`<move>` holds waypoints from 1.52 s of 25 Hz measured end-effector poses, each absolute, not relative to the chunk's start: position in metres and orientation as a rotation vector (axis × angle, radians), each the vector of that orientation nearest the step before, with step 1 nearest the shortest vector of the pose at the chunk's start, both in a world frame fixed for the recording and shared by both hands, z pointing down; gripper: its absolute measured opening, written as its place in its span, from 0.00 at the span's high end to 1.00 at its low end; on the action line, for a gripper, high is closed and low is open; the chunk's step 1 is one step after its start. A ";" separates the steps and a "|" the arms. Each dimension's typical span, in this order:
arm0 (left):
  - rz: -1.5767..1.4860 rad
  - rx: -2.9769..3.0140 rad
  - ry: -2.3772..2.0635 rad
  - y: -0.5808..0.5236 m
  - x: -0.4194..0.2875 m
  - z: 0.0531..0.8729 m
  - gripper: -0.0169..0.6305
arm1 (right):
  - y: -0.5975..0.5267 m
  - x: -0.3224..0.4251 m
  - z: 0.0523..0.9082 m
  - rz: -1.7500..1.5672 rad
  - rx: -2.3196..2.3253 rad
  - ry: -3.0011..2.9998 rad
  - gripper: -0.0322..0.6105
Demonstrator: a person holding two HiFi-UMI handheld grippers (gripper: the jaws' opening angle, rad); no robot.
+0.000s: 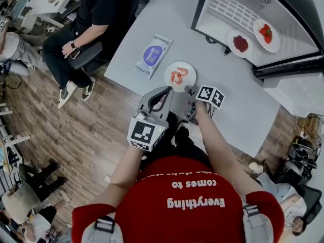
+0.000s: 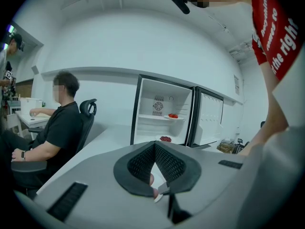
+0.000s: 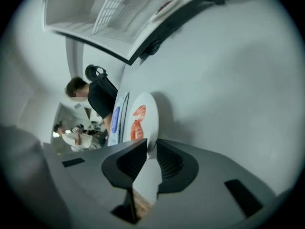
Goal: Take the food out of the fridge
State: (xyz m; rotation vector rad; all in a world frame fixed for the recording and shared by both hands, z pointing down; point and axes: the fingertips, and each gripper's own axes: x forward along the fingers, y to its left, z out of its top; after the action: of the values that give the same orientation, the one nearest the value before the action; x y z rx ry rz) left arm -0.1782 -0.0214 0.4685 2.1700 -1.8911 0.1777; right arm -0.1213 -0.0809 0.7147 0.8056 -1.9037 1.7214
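A white plate of shrimp (image 1: 180,76) lies on the grey table (image 1: 238,110), close to its near edge. My right gripper (image 1: 190,91) reaches it from the right. In the right gripper view the plate's (image 3: 141,117) rim stands between the slightly parted jaws of that gripper (image 3: 151,145), and the pads do not press on it. My left gripper (image 1: 167,90) hovers just short of the plate with its jaws together and empty (image 2: 155,147). The open fridge (image 1: 253,29) holds a plate of dark red berries (image 1: 240,43) (image 2: 165,139) and a plate of strawberries (image 1: 267,33) (image 2: 172,116).
A blue and white packet (image 1: 153,56) (image 3: 116,119) lies on the table left of the shrimp plate. A person in black (image 1: 96,14) (image 2: 57,128) sits on an office chair at the table's left end. The fridge door (image 2: 208,118) stands open.
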 end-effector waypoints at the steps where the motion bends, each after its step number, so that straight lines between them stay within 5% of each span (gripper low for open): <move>1: 0.175 2.173 -1.889 -0.022 -0.179 0.469 0.98 | -0.083 -0.121 0.714 1.593 0.820 -1.915 0.87; 10: 0.166 2.201 -1.895 -0.027 -0.186 0.463 0.98 | -0.100 -0.119 0.685 0.751 0.882 -1.941 0.78; 22: 0.103 2.273 -1.947 -0.044 -0.185 0.427 0.98 | -0.082 -0.121 0.481 1.193 0.746 -2.793 0.93; 38: 0.139 2.347 -1.817 -0.059 -0.148 0.434 0.98 | -0.073 -0.088 0.470 1.331 0.855 -2.776 0.93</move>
State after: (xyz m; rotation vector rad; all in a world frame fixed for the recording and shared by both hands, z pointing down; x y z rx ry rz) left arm -0.1478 -0.0588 0.4340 2.3470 -1.8170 0.1393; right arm -0.0884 -0.0731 0.4701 0.8549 -2.7759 1.3312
